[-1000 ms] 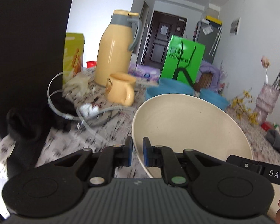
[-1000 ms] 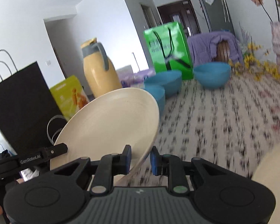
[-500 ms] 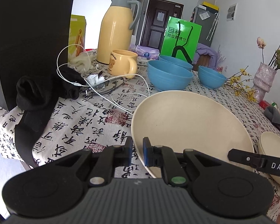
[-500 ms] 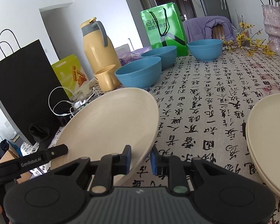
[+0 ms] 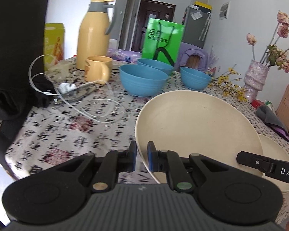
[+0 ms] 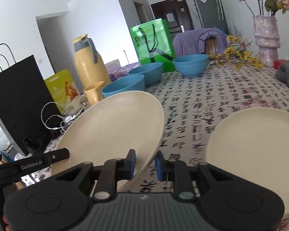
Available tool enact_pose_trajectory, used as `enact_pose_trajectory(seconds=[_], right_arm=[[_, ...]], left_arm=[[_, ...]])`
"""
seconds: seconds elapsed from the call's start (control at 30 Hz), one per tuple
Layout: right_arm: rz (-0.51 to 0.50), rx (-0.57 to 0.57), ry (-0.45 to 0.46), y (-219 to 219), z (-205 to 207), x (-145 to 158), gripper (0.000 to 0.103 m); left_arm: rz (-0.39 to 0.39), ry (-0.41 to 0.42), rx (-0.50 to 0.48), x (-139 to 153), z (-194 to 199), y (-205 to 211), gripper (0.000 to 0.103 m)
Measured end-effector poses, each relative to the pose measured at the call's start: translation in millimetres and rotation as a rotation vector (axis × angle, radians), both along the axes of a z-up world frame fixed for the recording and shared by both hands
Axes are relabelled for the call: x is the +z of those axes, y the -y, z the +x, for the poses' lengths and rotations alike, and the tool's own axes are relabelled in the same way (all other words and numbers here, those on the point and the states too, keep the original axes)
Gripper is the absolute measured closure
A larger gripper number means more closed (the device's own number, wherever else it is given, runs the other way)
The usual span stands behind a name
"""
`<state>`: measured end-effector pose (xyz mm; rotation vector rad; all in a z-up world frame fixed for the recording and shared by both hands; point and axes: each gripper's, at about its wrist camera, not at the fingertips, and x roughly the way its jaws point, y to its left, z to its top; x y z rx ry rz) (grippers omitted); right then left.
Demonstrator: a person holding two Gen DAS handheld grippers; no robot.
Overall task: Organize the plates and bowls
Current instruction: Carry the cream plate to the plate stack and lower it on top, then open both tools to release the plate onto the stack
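The cream plate (image 5: 194,127) hangs tilted above the patterned tablecloth (image 5: 67,130), its opposite rims clamped by the left gripper (image 5: 140,158) and the right gripper (image 6: 144,164), just beside stacked cream plates (image 6: 260,144), with three blue bowls (image 5: 143,81) farther back.

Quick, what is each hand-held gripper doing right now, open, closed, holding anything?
Left hand-held gripper: closed on the rim of the cream plate.
Right hand-held gripper: closed on the opposite rim of that plate.
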<state>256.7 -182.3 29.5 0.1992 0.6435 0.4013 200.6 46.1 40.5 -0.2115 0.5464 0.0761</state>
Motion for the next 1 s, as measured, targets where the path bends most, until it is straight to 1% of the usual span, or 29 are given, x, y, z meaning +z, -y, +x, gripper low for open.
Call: enact_pose_trajectory(seconds=[0.1, 0.3, 0.53, 0.77, 0.87, 0.93, 1.0], right_arm=[[-0.009, -0.032, 0.009, 24.2, -2.3, 1.7, 0.082], [-0.005, -0.116, -0.011, 75.5, -3.9, -5.5, 0.082], [-0.028, -0.182, -0.008, 134.2, -2.6, -8.6, 0.081], [-0.045, -0.264, -0.012, 178.5, -4.5, -21.3, 0.079], [-0.081, -0.290, 0.004, 187.7, -6.2, -23.5, 0.076], [-0.103, -0.297, 0.022, 191.1, -7.8, -25.3, 0.076], [-0.126, -0.295, 0.036, 192.3, -8.2, -24.6, 0.076]], left_arm=[[-0.004, -0.002, -0.042, -1.8, 6.4, 20.8, 0.092], [0.005, -0.014, -0.115, -8.4, 20.3, 69.2, 0.092], [0.016, -0.036, -0.208, -12.9, 36.4, 120.2, 0.090], [0.076, -0.040, -0.295, -16.2, 43.8, 166.4, 0.088], [0.133, -0.026, -0.324, -20.3, 42.4, 186.6, 0.088], [0.176, -0.021, -0.323, -23.2, 42.1, 196.0, 0.088], [0.186, -0.025, -0.326, -25.6, 42.3, 200.5, 0.087]])
